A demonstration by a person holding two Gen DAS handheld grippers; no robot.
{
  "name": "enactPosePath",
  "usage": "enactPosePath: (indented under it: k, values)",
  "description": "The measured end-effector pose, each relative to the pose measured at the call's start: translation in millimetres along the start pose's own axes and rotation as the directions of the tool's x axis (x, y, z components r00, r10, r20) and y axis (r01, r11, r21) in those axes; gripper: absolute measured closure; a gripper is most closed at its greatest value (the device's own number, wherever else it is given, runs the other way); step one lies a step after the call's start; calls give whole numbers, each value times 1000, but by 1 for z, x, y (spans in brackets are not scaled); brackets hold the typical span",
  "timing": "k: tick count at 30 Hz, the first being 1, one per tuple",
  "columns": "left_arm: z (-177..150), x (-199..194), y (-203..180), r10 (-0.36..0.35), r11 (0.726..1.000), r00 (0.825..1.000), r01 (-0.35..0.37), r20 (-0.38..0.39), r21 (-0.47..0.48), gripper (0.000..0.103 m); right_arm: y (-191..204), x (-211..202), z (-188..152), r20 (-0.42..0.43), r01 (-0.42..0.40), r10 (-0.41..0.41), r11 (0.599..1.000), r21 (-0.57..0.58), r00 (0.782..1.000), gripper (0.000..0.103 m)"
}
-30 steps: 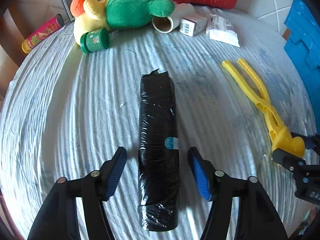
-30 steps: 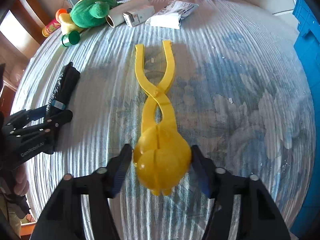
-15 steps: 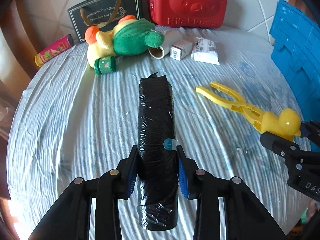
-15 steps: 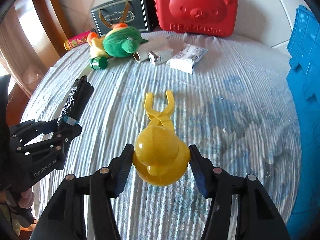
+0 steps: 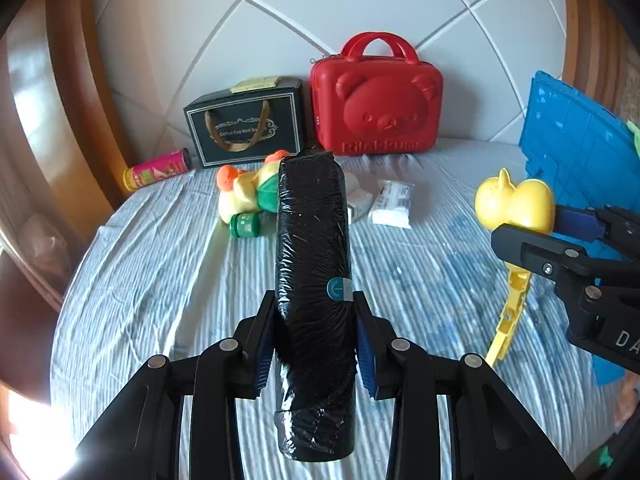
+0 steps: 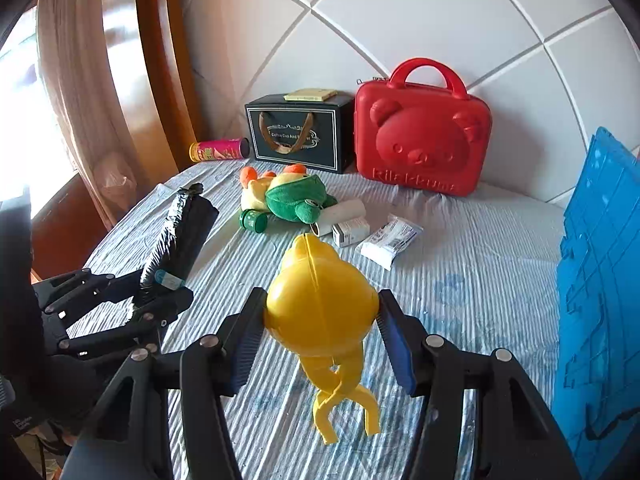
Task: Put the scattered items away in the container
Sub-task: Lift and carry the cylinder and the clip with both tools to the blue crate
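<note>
My left gripper (image 5: pixel 314 332) is shut on a long black plastic-wrapped roll (image 5: pixel 312 248), lifted off the bed and pointing forward; the same black roll (image 6: pixel 180 236) shows at left in the right wrist view. My right gripper (image 6: pixel 320 316) is shut on the round duck-shaped head of a yellow snowball clamp (image 6: pixel 320 304), its handles hanging down below. From the left wrist view the yellow clamp (image 5: pixel 516 204) hangs at right, close to the blue crate (image 5: pixel 576 148). The blue crate (image 6: pixel 600 280) stands along the right edge.
On the striped bedsheet (image 6: pixel 460 248) lie a plush toy (image 6: pixel 288 196), a green jar (image 6: pixel 253 221), a cardboard tube (image 6: pixel 340 214), a small box (image 6: pixel 350 232) and a white packet (image 6: pixel 390 240). A red bear case (image 6: pixel 420 144), a black gift bag (image 6: pixel 296 136) and a pink can (image 6: pixel 218 150) sit against the headboard.
Both grippers closed on their items and lifted them off the bed: the left on the black roll, the right on the yellow clamp, whose handles now dangle. Both views tilted up toward the headboard.
</note>
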State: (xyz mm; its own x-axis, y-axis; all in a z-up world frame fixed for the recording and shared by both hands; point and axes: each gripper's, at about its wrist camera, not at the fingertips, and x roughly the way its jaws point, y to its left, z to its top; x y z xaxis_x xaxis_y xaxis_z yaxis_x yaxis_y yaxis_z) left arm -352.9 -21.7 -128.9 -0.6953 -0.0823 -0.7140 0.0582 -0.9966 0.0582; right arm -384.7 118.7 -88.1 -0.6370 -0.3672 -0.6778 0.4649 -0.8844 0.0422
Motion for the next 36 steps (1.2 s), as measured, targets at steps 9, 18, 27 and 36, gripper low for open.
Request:
enactPosePath:
  k: [9,18,27,36]
  values:
    - [22,-41,-26,-19,1000,996,19,82,3,69,-18,-55,31,75,43,-43,999,8,996,48]
    - [79,-73,-96,-134,988,979,120,151,94,69,-73,-125,76,150,164,-175,983,82,973,48]
    - [164,-133,-232,-255,960,924,208,284,185,69,-199,-263,117,277,357,-392,919,169,877,48]
    - [189,-165,-416,-340,934,915,301,217,194,69,-350,-340,77,202,450,-478,877,171,855,48]
